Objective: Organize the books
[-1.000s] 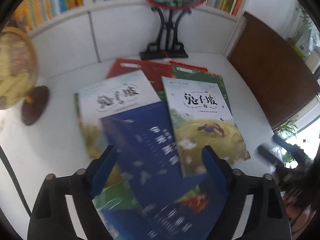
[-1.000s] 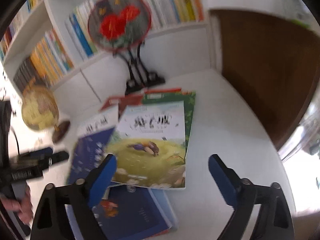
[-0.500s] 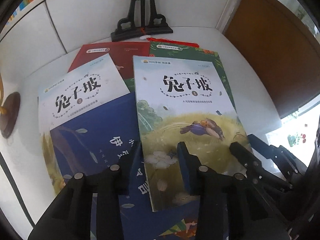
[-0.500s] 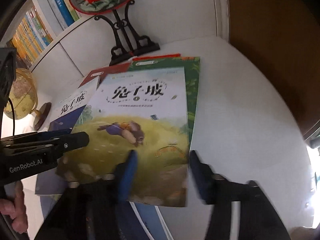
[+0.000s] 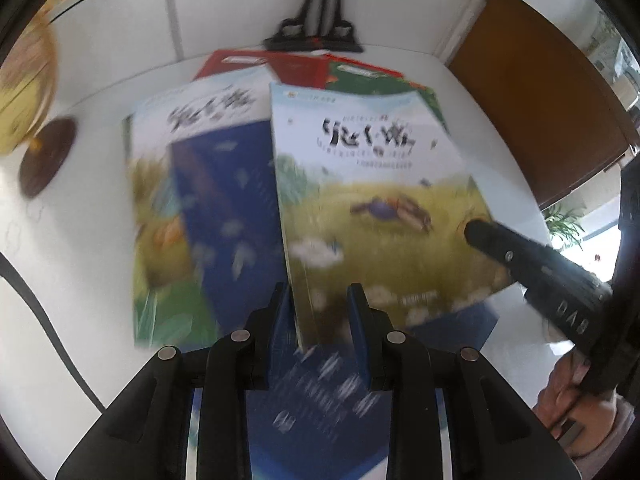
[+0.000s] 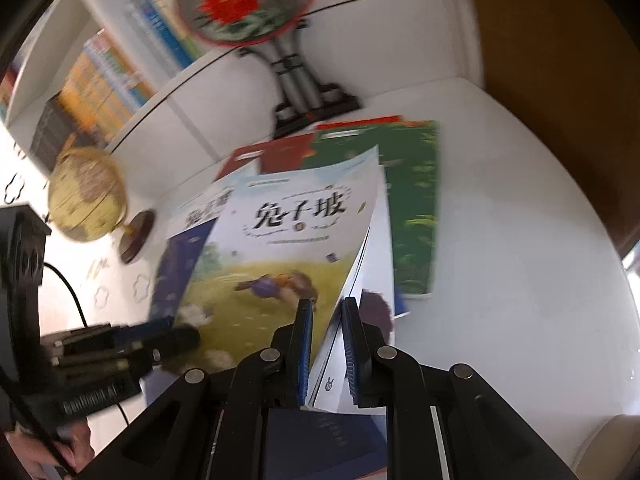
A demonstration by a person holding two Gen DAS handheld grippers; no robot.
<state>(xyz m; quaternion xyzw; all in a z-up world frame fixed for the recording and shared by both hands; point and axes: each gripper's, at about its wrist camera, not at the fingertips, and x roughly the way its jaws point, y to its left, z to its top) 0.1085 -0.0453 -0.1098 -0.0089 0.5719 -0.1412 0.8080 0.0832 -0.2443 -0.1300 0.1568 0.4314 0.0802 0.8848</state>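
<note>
Books are being lifted from a loose pile on the white table [image 5: 92,248]: the top book [image 5: 380,216], with a pale cover, black title characters and a grassy picture, is being gripped at its near edge from both sides. The left gripper [image 5: 320,320] is being closed on the book's near left corner, the corner lying between its blue pads [image 5: 280,320], while the right gripper [image 6: 324,340] is being closed on the near right corner, where the cover is being raised off the pages below. In the left wrist view, the right gripper's black finger is seen resting against the book's right edge. Beneath the top book, a dark blue book [image 5: 224,208] and a second pale book [image 5: 200,112] are lying to the left, and a red book [image 5: 280,64] and a green book [image 6: 416,208] are lying at the far side. A globe [image 6: 86,196] on a round wooden base is standing at the far left of the table, and a black fan stand [image 5: 316,36] is standing at the far edge, just beyond the pile. Shelved books [image 6: 104,80] are visible behind it, blurred.
</note>
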